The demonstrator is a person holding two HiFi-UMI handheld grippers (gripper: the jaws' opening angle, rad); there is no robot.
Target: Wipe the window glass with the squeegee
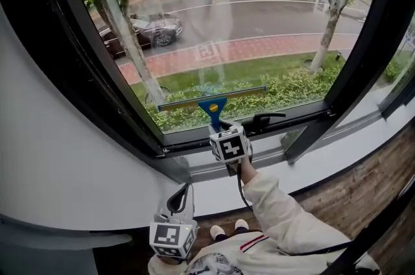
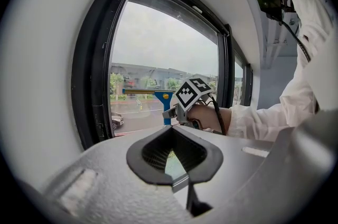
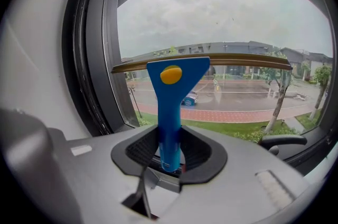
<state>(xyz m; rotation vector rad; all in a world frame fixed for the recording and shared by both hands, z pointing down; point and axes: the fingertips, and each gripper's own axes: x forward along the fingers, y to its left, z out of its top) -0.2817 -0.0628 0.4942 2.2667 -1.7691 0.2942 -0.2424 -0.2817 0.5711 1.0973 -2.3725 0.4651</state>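
Squeegee (image 1: 213, 102) sits low on the window glass (image 1: 259, 21), its long blade lying nearly level across the pane just above the bottom rail of the dark window frame (image 1: 97, 66). Whether the blade edge touches the glass cannot be told for sure, though a faint reflection shows right above it. Its blue handle, with a yellow spot near the top, points down into the right gripper (image 1: 220, 130), whose jaws are clamped on the lower end of the handle from both sides. A hand in a white sleeve (image 1: 285, 215) holds that gripper up near the sill, just left of the black window handle (image 1: 262, 118).

The left gripper (image 1: 180, 197) hangs lower and well apart from the pane, close to the person's body beside the white wall. Its jaws are drawn together with nothing between them. Outside, a dark car (image 1: 155, 27) stands by a street lined with trees.
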